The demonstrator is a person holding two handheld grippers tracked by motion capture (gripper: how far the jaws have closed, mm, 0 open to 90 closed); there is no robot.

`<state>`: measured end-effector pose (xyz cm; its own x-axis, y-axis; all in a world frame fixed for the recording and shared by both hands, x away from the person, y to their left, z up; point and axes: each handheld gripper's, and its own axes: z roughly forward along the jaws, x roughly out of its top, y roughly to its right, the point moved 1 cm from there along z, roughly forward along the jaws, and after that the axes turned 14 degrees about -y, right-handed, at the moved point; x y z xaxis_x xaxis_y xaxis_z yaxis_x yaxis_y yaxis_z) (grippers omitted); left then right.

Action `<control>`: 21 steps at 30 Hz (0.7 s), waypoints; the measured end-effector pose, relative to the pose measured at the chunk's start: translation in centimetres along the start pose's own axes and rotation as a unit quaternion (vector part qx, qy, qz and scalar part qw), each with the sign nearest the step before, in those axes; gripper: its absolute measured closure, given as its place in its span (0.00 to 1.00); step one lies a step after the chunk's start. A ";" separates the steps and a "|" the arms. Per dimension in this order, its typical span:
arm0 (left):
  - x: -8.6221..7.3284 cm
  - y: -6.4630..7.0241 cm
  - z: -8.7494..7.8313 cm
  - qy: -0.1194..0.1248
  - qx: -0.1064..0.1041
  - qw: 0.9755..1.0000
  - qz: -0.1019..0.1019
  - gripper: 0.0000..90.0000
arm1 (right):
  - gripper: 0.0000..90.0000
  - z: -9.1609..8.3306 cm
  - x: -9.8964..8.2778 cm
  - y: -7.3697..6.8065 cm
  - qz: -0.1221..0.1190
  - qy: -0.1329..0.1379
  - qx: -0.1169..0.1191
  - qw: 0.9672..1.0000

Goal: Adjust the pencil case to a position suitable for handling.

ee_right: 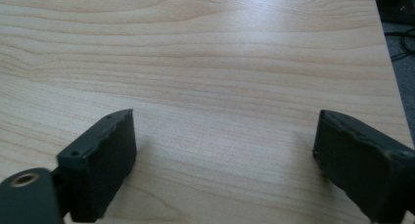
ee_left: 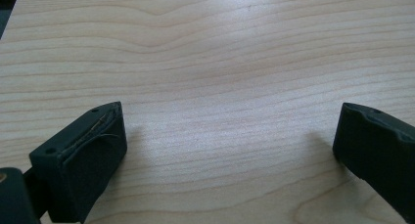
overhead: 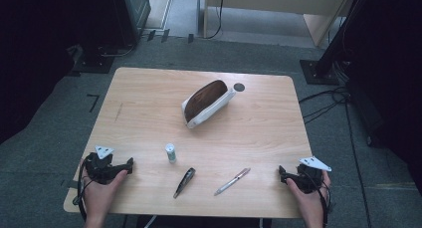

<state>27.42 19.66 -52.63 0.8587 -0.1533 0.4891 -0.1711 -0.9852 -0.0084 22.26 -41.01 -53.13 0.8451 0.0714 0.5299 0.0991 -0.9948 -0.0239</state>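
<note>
We see one wooden table [overhead: 149,98], pale and grained, as the largest thing here. On its far middle lies one white pencil pouch [overhead: 206,103], on its side with the mouth gaping toward the far right; the lining shows brown, and we cannot tell whether anything is inside. Just beyond its mouth sits one small dark round disc [overhead: 239,87]. Toward the near edge lie three small things, apart from one another: one pink-and-silver pen [overhead: 232,181], one dark pen [overhead: 184,182] and one small white tube with a green band [overhead: 170,153], standing upright. We hold two grippers: the left gripper [overhead: 130,163] and the right gripper [overhead: 281,172], each with jaws spread wide over bare wood, gripping nothing.
</note>
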 end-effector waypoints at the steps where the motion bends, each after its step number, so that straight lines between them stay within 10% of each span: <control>1: 0.0 0.0 0.0 0.000 0.000 1.000 0.000 0.00 | 0.11 0.0 0.0 0.0 0.000 0.000 0.000 1.000; 21: 0.1 0.0 0.0 0.000 -0.001 1.000 0.003 0.00 | 0.15 -4.3 6.2 -4.3 -0.059 0.071 0.042 0.995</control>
<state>27.49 19.65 -52.63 0.8579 -0.1586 0.4887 -0.1766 -0.9842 -0.0093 24.78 -36.65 -46.12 0.7429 0.1702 0.6474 0.2414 -0.9702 -0.0219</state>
